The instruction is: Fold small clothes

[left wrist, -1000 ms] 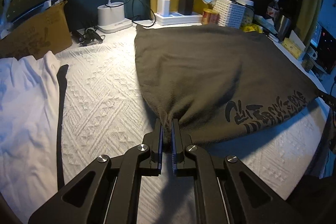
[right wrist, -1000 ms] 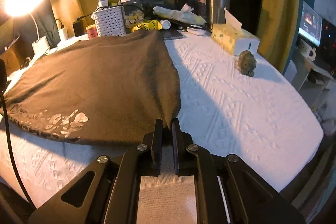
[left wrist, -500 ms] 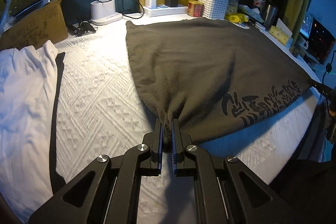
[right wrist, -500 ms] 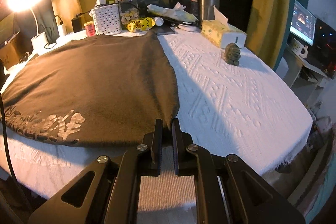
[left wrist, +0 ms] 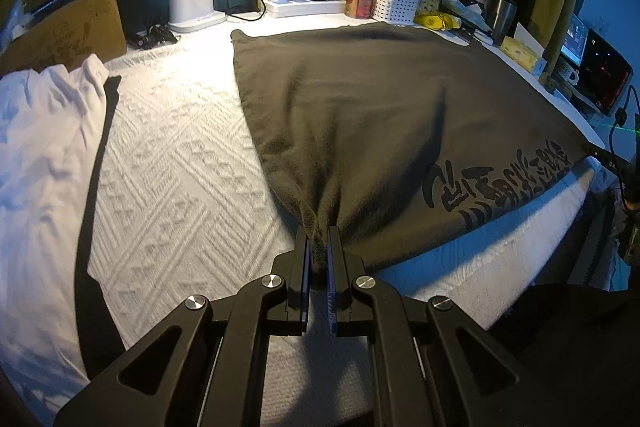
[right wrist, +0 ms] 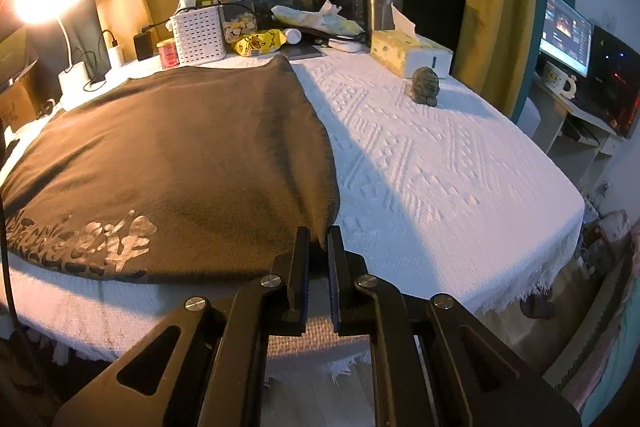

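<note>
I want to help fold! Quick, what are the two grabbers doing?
Left gripper: closed, pinching a corner of the dark brown printed cloth garment.
Right gripper: closed, pinching that garment's other near corner.

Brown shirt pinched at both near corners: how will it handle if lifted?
Likely floppy: the brown shirt puckers into folds at the left gripper. Probably sags between the left and right gripper. Seems light and unlikely to slip: small pinches hold it.

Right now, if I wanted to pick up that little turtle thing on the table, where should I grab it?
Grab the turtle from above, jaws across its rounded shell. It sits low and alone on the cloth, clear of the tissue box behind.
</note>
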Demonstrator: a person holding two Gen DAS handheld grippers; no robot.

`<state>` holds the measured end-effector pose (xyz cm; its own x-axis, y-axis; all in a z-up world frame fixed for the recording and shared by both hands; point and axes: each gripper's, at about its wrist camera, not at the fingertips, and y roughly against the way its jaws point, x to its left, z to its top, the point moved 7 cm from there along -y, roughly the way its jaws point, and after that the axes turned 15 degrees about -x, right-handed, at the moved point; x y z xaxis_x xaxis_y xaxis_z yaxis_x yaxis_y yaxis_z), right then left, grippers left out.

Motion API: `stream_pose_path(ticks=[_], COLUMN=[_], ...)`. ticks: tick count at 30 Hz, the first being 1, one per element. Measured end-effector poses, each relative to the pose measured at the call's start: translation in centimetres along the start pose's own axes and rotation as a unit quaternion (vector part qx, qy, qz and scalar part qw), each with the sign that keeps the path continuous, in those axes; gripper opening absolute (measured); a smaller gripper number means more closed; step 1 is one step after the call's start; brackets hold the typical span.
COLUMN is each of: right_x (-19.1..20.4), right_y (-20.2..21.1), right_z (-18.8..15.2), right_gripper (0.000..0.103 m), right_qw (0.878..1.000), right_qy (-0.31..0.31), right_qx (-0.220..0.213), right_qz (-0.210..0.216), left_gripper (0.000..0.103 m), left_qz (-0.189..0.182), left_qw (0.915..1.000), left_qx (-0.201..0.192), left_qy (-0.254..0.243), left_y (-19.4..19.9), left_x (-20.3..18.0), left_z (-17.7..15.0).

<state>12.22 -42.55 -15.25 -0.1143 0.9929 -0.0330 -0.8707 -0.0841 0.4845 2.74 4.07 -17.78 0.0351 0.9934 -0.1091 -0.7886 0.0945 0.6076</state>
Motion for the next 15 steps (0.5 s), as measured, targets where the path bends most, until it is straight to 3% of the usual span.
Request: stream_pose_path(ticks=[11,15], right_x=[-0.7,-1.3], right_y=[-0.2,0.0], right_z=[-0.9,-1.1], right_gripper=[0.009,0.020], right_qw=[1.000,0.999], right_qy=[-0.029,-0.039], right_qx=[0.009,0.004], right_qz=[0.003,-0.003], left_gripper=[0.008,0.008], left_qz=[0.002,0.005], left_qw=[0.9999,1.0000], left_qx=[0.005,0.001], left_qy=[0.008,-0.001], left_y=[0.4,0.9], left_x=[-0.1,-0.2], left_z=[-0.5,0.0])
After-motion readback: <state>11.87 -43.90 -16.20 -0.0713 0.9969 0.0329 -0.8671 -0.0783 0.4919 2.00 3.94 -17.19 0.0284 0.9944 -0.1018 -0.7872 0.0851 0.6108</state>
